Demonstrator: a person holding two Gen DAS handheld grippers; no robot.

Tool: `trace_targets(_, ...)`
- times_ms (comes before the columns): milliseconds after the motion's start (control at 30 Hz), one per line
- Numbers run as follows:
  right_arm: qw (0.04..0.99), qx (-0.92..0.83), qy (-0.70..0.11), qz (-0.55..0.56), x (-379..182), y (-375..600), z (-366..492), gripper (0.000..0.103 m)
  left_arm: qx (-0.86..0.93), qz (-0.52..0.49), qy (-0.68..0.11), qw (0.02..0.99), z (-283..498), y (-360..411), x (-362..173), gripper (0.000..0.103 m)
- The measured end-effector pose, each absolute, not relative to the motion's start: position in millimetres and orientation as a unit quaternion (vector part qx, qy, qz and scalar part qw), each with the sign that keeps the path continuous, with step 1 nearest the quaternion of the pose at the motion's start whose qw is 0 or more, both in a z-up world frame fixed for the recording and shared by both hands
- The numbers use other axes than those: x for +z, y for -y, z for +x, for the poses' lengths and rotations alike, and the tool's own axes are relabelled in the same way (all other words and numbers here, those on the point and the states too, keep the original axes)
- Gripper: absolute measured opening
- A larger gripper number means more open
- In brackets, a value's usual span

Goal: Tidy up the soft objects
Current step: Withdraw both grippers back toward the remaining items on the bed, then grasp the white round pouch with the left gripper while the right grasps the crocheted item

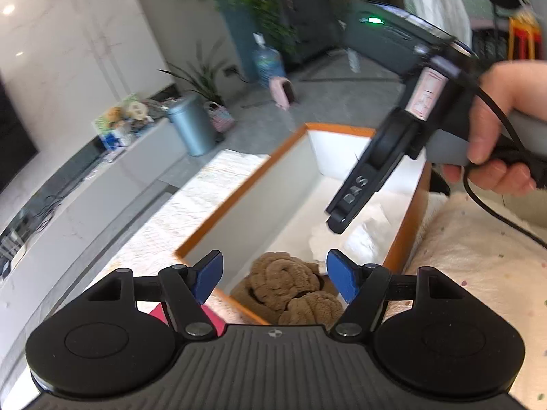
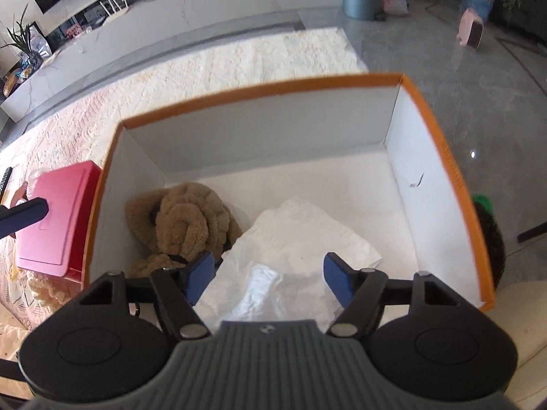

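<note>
Right wrist view: orange-rimmed box (image 2: pixel 441 143) mid-frame, white inside, holding a brown plush (image 2: pixel 184 218) at lower left of its floor and crumpled white paper (image 2: pixel 294 249) just right of it, touching. Red case (image 2: pixel 58 218) outside, against the left wall. Right tool (image 2: pixel 268 275) at bottom, blue pads spread wide, gripping nothing, hovering over the paper; plush beside the left pad.

Left wrist view: left tool (image 1: pixel 275 280) likewise spread and empty, plush (image 1: pixel 287 290) between and below its pads. Right tool's body upper right, gripped by a hand (image 1: pixel 495 130), over the box (image 1: pixel 239 191).
</note>
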State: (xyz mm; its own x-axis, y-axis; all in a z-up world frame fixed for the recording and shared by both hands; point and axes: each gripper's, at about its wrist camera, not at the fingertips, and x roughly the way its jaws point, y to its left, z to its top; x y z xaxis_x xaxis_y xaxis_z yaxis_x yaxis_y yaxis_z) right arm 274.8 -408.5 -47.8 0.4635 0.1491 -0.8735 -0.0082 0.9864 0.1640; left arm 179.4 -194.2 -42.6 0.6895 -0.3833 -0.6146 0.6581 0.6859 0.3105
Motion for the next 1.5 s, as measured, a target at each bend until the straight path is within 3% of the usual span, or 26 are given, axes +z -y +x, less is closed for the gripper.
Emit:
trace_targets(233, 0.914, 0.014, -0.402, 0.044, -23, 381, 214, 0.071, -0.253, 0.179, -0.241, 0.92, 146, 151, -27, 0.082)
trace_targets(367, 0.942, 0.015, -0.332, 0.042, -23, 354, 171, 0.077, -0.218, 0.127, -0.235, 0.939, 128, 118, -25, 0.081)
trace_targets(600, 0.962, 0.033, -0.266, 0.045, -29, 292, 122, 0.077, -0.149, 0.079, -0.245, 0.955, 103, 57, -32, 0.079)
trace_targets(833, 0.958, 0.08, -0.274, 0.034, -44, 225, 104, 0.077, -0.089, 0.032, -0.313, 0.945, 87, -9, -57, 0.071)
trace_targets(933, 0.953, 0.107, -0.283, 0.0, -55, 196, 101, 0.066, -0.063, 0.012, -0.325, 0.944, 84, -27, -64, 0.07)
trace_targets(1033, 0.946, 0.138, -0.294, -0.022, -63, 175, 103, 0.063, -0.051, -0.011, -0.333, 0.942, 82, -42, -71, 0.07)
trace_targets(1233, 0.93, 0.153, -0.333, -0.015, -81, 149, 128, 0.064, -0.048, -0.037, -0.346, 0.936, 84, -57, -82, 0.07)
trace_targets(1500, 0.915, 0.129, -0.383, -0.001, -109, 130, 174, 0.072, -0.026, -0.089, -0.363, 0.927, 102, -70, -97, 0.07)
